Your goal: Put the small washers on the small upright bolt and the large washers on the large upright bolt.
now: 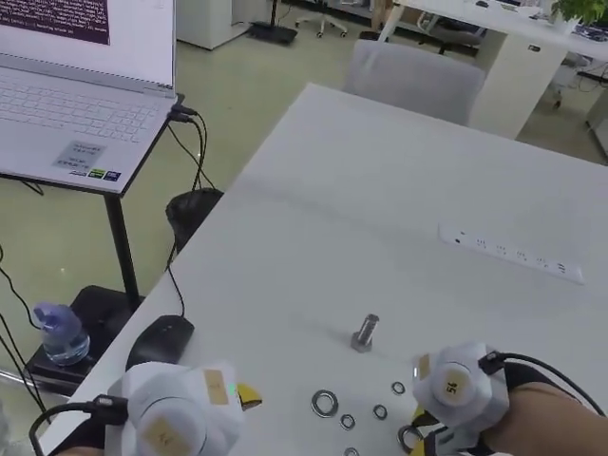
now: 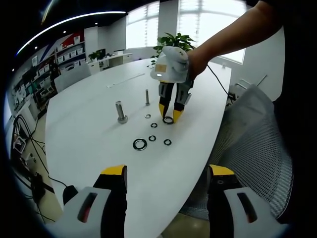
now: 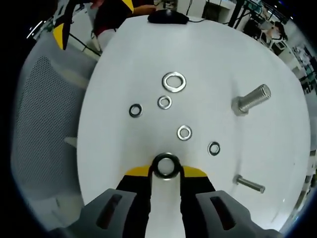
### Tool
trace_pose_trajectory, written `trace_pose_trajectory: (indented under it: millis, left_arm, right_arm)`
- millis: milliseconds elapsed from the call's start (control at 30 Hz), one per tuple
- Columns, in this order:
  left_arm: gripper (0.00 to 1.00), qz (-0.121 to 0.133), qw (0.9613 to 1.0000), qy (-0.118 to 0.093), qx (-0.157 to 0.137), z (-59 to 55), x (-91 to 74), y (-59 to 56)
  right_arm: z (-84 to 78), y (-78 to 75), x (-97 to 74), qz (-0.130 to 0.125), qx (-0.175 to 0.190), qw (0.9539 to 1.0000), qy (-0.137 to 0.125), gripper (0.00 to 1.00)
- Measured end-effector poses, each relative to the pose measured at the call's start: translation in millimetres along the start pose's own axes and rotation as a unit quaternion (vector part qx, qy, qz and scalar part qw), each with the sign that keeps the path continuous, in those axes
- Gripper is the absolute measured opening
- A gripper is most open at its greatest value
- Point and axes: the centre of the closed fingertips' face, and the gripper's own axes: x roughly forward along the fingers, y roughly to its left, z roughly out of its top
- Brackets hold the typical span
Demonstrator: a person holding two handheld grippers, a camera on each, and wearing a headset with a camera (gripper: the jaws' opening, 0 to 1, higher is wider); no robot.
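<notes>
- Washers are thin, flat metal rings, so we reckon they're light, stiff and slippery on the smooth table (image 1: 313,190). Best pinched across the rim.
- Right gripper (image 3: 166,171) has its jaws pinched tight on one big washer (image 3: 166,156), held low over the table right by the loose ones.
- Loose on the table are a second big washer (image 3: 164,82) and four small washers (image 3: 161,102), all on our side of the big bolt (image 3: 250,99). The small bolt (image 3: 250,184) stands near it.
- Left gripper (image 2: 167,171) is spread wide with nothing in it, back at the table edge.
- Writing: laptop (image 1: 76,104) screen and stickers are too small to read. The right gripper's tag looks like "54", but we're not sure.
</notes>
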Motion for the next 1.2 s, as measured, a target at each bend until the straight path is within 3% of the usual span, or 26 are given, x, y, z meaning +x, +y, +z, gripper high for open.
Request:
trace_pose_trajectory:
  millis: [233,500,733,867,1200]
  left_arm:
    - [0.65,0.003,1.0,-0.006,-0.001,2.7,-0.7,1.3]
    - [0.72,0.014,0.9999,-0.004,-0.006,-5.8,-1.2,7.8]
    - [0.77,0.017,0.9998,-0.004,-0.003,-6.5,-2.3,11.7]
    - [0.88,0.022,0.9997,-0.01,-0.002,-6.0,-0.3,13.1]
    - [0.91,0.018,0.9997,-0.015,0.002,-8.3,4.8,10.9]
  right_arm:
    - [4.1,1.5,-5.9,0.003,0.017,0.9998,-0.007,0.21]
    - [2.4,-1.1,-23.2,0.012,0.031,0.9994,-0.007,0.21]
    - [5.2,-13.9,-45.8,0.002,0.044,0.9989,-0.015,0.21]
    - [8.7,-20.7,-58.3,-0.003,0.043,0.9989,-0.017,0.21]
    - [22.3,-35.0,-80.9,-0.004,0.04,0.9989,-0.022,0.21]
